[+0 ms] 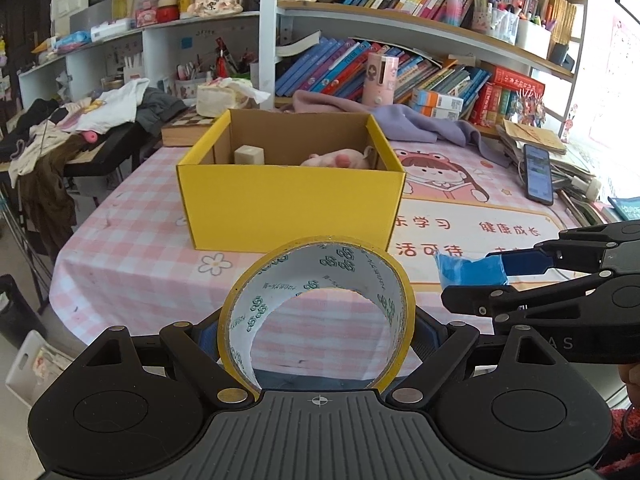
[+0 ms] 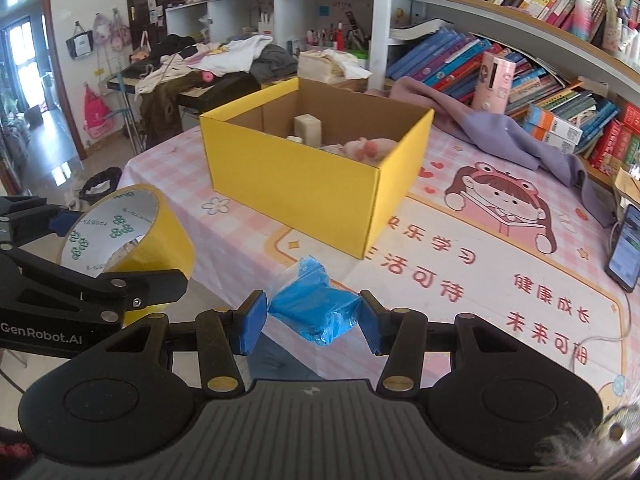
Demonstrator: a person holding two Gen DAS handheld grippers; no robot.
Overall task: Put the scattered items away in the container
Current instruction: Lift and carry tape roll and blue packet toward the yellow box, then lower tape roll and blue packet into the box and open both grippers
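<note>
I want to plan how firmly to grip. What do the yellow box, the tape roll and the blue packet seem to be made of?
The yellow box looks like corrugated cardboard: matte yellow outside, raw brown inside. The tape roll seems glossy yellow plastic tape on a printed white core, probably card. The blue packet looks like soft folded blue film in a clear wrinkled plastic bag, shiny at its creases.
</note>
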